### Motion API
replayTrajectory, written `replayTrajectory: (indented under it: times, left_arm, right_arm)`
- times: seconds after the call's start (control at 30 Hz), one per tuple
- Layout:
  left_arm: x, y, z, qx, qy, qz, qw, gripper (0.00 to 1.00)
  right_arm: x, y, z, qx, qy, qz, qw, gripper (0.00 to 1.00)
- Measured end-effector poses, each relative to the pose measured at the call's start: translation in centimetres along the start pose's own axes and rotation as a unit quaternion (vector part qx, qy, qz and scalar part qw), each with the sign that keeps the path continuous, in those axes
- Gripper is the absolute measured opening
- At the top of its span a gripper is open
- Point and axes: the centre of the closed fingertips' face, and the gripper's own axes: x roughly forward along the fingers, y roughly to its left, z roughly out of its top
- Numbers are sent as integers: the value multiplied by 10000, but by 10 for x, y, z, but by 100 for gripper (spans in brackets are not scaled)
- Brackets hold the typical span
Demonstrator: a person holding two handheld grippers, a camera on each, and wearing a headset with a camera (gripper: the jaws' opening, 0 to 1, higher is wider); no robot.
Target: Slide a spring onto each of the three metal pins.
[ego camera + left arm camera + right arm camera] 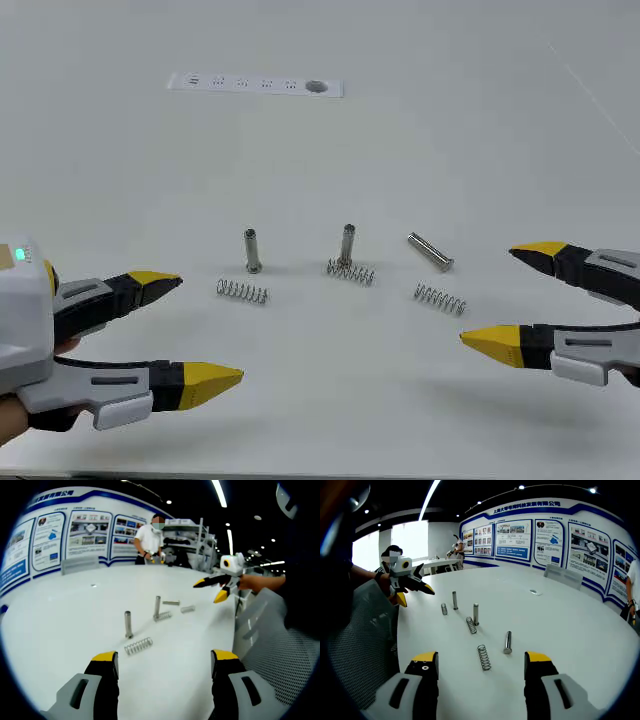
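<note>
"Closest in is my left gripper (211, 328), at eight o'clock in the head view. Its jaws are spread wide, holding nothing, above the white table (320, 160)."

"And your other one?"

"My right gripper (486, 296) comes in at four o'clock, jaws likewise spread and empty. Both sets of yellow tips point inward at the parts, well apart from them."

"Where are the pins?"

"Around the centre, in a row. The left pin (251, 250) stands upright on its flange, and the middle pin (347, 244) stands upright at three o'clock from it. The right pin (430, 252) lies on its side farther toward three o'clock, its flanged end pointing to four o'clock."

"And the springs?"

"All three lie flat on the table. The left spring (243, 291) lies at six o'clock from the left pin, just apart. The middle spring (350, 271) lies right against the foot of the middle pin; whether it touches I cannot tell. The right spring (440, 299) lies at six o'clock from the right pin, near it."

"Anything farther out?"

"A white power strip (255, 84) lies flat at eleven o'clock, well beyond the pins."
</note>
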Motion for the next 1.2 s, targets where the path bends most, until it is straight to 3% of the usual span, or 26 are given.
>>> replayTrajectory:
  times: [0.43,1.2]
  left_arm:
    - [0,-1,1,1,-15,-3,10000,76]
    - [2,-3,-2,11,78,-24,10000,76]
  right_arm:
    - [-1,-4,1,4,52,-55,10000,69]
    - [8,-28,16,241,240,-267,9991,50]
